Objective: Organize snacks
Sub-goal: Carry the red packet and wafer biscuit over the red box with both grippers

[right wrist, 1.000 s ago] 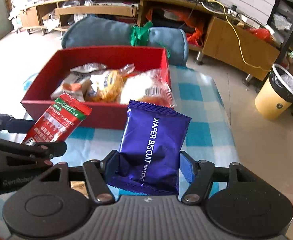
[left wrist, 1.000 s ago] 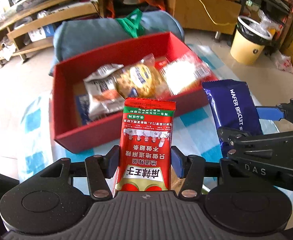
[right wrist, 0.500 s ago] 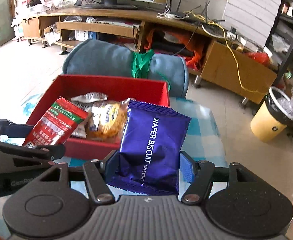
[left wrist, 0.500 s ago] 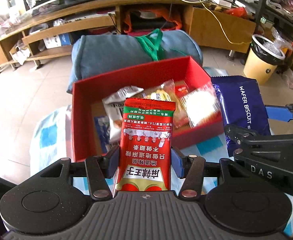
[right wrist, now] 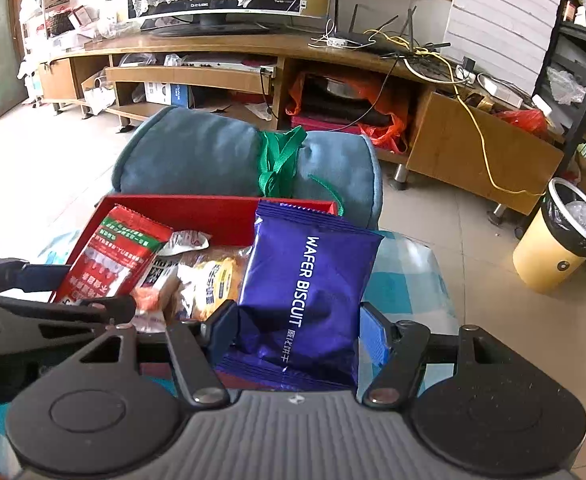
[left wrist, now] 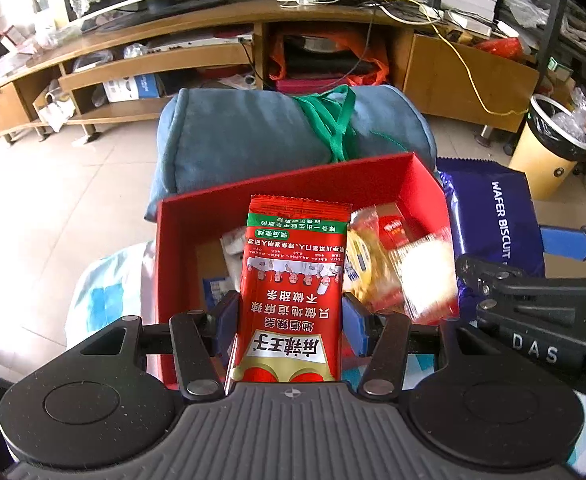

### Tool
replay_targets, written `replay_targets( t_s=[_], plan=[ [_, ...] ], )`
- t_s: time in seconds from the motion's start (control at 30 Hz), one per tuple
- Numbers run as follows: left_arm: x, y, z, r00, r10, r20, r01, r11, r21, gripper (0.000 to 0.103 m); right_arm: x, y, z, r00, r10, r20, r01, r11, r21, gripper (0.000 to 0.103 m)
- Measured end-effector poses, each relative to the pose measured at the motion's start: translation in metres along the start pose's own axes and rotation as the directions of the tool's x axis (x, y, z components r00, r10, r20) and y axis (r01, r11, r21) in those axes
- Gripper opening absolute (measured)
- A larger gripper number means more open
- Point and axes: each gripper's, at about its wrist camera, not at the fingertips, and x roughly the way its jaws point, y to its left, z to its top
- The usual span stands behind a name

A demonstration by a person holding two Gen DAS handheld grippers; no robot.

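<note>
Left wrist view: your left gripper point(left wrist: 291, 316) clamps the red foil snack packet point(left wrist: 293, 296) upright over the red cardboard box point(left wrist: 181, 248) of snacks.

Right wrist view: your right gripper point(right wrist: 297, 330) grips the purple foil wafer biscuit pack point(right wrist: 307, 292) above the box's right end.

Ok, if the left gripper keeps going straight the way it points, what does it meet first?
Probably the snacks piled in the open red cardboard box: the left gripper, shut on the red foil snack packet, aims down into it. Depth is unclear.
</note>
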Motion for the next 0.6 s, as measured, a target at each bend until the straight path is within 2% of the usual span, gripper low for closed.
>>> replay_targets(
  t_s=[0.6],
  plan=[
    [0.021, 0.006, 0.018, 0.999, 0.028, -0.017, -0.028, 0.999, -0.033, 0.061, 0.032, -0.001, 0.022, 1.000, 0.010, -0.011, -0.009, 1.000, 0.003, 0.062]
  ],
)
